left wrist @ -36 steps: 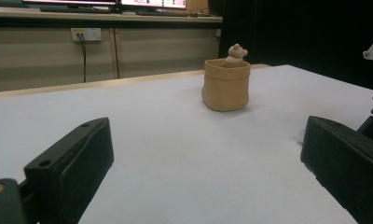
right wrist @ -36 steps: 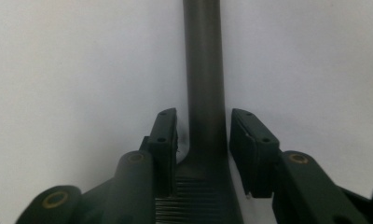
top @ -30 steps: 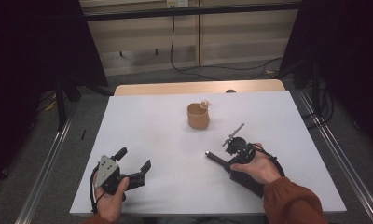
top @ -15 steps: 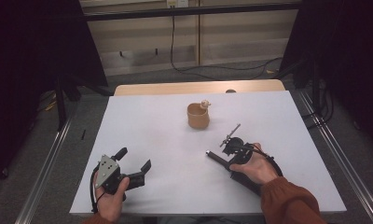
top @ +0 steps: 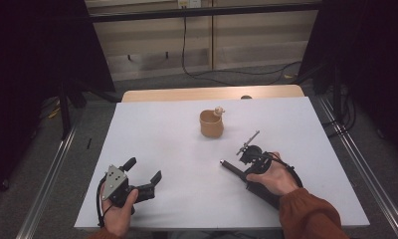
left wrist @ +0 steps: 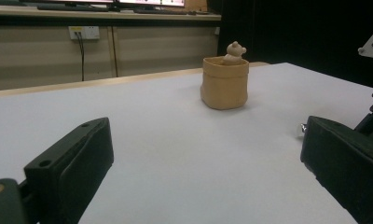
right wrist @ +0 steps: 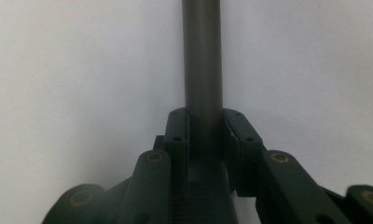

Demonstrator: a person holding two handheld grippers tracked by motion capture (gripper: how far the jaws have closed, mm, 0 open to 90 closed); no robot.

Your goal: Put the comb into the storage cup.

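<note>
Clearly, the white table [top: 187, 149] is carrying a tan pot [top: 211, 124] near its far middle. The left gripper [top: 143, 173] is resting with jaws spread, while the right gripper [right wrist: 205, 128] is pinching a dark rod [right wrist: 202, 56], probably keeping it steady above the surface.

tan pot [top: 211, 124] mid-table | small bear figure [top: 219, 111] in it | white table [top: 177, 149] | wall socket [left wrist: 84, 32]

left hand-held gripper [top: 143, 172] gapes wide; right hand-held gripper [right wrist: 205, 126] clamped narrow.
</note>
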